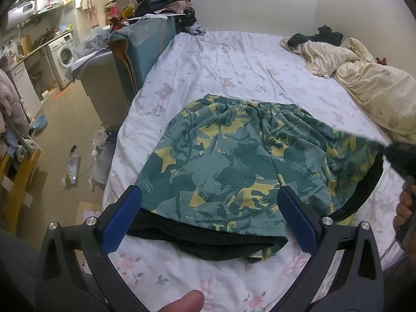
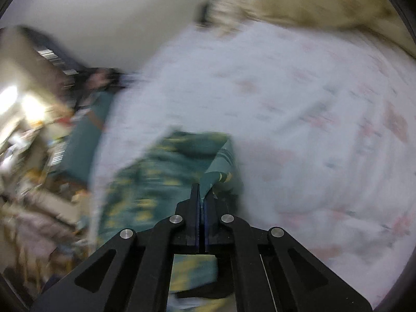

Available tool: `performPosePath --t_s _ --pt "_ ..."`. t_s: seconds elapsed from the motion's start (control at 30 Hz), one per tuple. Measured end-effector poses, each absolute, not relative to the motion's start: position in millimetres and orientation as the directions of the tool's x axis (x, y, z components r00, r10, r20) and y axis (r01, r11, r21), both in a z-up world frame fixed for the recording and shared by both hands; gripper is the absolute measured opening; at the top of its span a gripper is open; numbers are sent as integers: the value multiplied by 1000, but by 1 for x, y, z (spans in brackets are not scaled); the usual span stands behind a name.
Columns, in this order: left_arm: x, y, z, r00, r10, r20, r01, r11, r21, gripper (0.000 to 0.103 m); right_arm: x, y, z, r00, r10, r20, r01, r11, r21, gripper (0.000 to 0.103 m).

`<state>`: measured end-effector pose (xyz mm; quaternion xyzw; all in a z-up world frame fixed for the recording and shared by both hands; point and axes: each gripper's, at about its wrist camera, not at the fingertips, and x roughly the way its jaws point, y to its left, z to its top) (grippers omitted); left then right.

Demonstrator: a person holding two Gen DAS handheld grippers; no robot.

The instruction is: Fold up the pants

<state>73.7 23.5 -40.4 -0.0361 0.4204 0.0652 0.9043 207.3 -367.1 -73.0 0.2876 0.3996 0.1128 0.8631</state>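
Observation:
Green and yellow patterned shorts (image 1: 234, 161) with a black lining lie flat on the white floral bed sheet (image 1: 234, 65), waistband away from me. My left gripper (image 1: 208, 195) hovers open over the near left leg hem, its blue pads (image 1: 122, 218) wide apart and holding nothing. In the blurred right wrist view my right gripper (image 2: 201, 192) is shut on the right edge of the shorts (image 2: 161, 171), with a corner of fabric sticking up beside its tips. In the left wrist view the right gripper shows as a dark blur (image 1: 400, 156) lifting the shorts' right side.
A crumpled cream blanket (image 1: 364, 70) and dark clothes (image 1: 319, 36) lie at the bed's far right. A teal box (image 1: 143, 49) stands against the bed's left side. Litter and a blue bowl (image 1: 40, 122) sit on the floor at left. A hand (image 1: 405, 208) shows at right.

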Motion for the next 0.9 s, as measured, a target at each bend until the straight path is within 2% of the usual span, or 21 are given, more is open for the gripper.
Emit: performPosePath --t_s 0.07,0.17,0.27,0.37,0.47,0.57,0.63,0.7,0.77,0.8,0.9 --pt "79 30 -39 636 100 -765 -159 987 -3 103 201 -336 -54 638 520 -567 -117 794 596 1" --pt "95 39 -36 623 101 -775 -173 985 -12 102 193 -288 -45 539 649 -536 -295 742 602 1" --pt "128 38 -36 598 89 -797 -148 989 -1 102 184 -249 -55 402 708 -581 -401 706 583 1" --pt "179 20 -39 552 41 -833 -71 997 2 102 180 -232 -73 325 709 -626 -411 702 582 1" --pt "232 -17 -52 485 -76 -871 60 997 -54 102 181 -229 -87 284 698 -657 -393 710 585 1" --pt "283 -69 -72 384 -188 -904 186 975 -124 96 181 -227 -92 280 689 -668 -385 718 580 1" --pt "305 -101 -84 358 -204 -911 240 963 -121 93 182 -232 -96 277 686 -673 -378 721 580 1" --pt "320 -123 -98 321 -200 -926 254 960 -120 86 183 -230 -96 275 685 -675 -374 723 581 1" --pt "328 -135 -110 262 -235 -936 240 955 -172 72 181 -232 -95 279 687 -671 -378 721 581 1" --pt "331 -141 -116 228 -254 -940 241 950 -198 68 181 -232 -94 279 688 -670 -379 720 582 1" --pt "331 -156 -133 156 -268 -951 274 936 -218 39 183 -231 -94 272 690 -670 -386 717 581 1"
